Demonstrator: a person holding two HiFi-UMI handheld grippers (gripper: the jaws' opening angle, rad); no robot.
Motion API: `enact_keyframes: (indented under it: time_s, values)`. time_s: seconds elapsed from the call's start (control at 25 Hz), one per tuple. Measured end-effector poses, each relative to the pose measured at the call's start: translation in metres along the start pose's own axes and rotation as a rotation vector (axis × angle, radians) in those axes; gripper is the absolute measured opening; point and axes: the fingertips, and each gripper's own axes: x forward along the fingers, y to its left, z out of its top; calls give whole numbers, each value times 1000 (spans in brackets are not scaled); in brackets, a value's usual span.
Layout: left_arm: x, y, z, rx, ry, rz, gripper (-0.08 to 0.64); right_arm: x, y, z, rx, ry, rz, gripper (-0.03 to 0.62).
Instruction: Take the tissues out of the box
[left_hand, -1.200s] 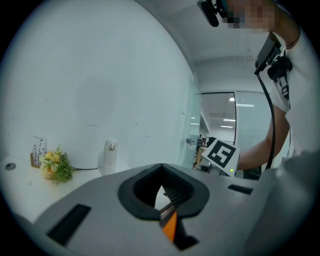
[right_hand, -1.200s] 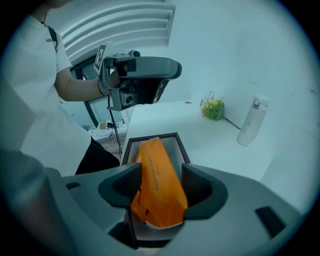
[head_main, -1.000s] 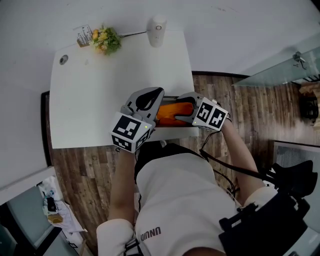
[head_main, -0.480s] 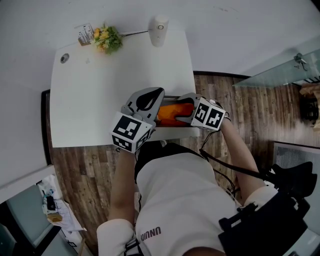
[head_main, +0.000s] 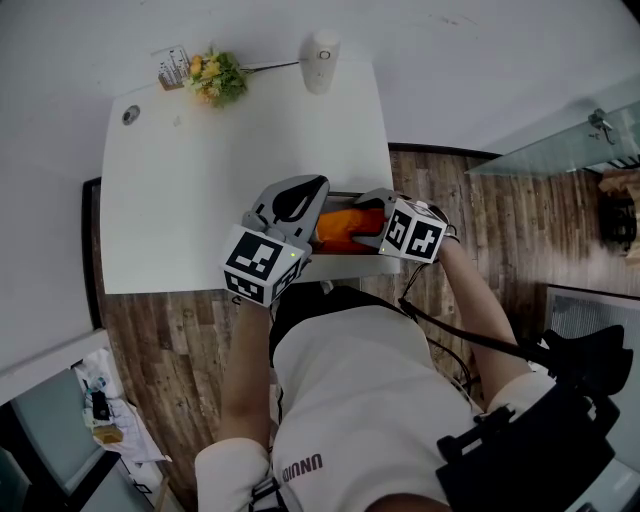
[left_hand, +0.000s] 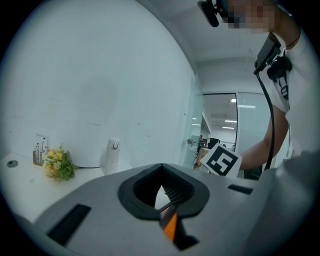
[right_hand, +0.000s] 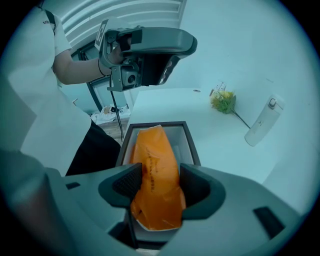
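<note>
Two grippers meet at the near edge of the white rectangular table (head_main: 200, 200). There the open, dark-rimmed rectangular box (right_hand: 191, 142) sits with the orange plastic-wrapped tissue pack (right_hand: 152, 150) lying lengthwise inside it. The right gripper (right_hand: 160, 186) has its jaws narrowed onto the near end of the pack. One ribbed pad presses on each long side, and the far end of the pack rests down in the box. The left gripper (left_hand: 161, 167) has its jaws brought together with nothing between them; only a sliver of orange shows beyond the tips. In the head view it hangs over the left end of the box, just beside the right gripper.

The grasp looks made and the lift-out not yet done. The next move calls for raising the pack straight up, clear of the box walls. The wrapper seems soft and slick, so it may crumple or slide in the pads. The box looks light enough to ride up with the pack, and it sits right at the table's edge, near the person's body. Pressing the left gripper on the rim would likely steady it.

A small bunch of yellow and green flowers (head_main: 212, 78) and a white cylindrical device (head_main: 316, 48) stand at the far edge, well apart. Nothing blocks the way upward.
</note>
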Motion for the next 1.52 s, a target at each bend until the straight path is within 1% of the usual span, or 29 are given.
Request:
enact_keyframes:
  time_s: [0.36,0.64,1.52]
  values:
    - [-3,0,-1,-2,-4,-1,14,3,2,-1,-16,28,-2,250]
    - [-5,1,-2,-5,-6,-1,14,4,3,-3,-19,44,-5,212]
    - [-9,2,-2,-15,-13,1,13,4,7,-3,-69,61,-29,175]
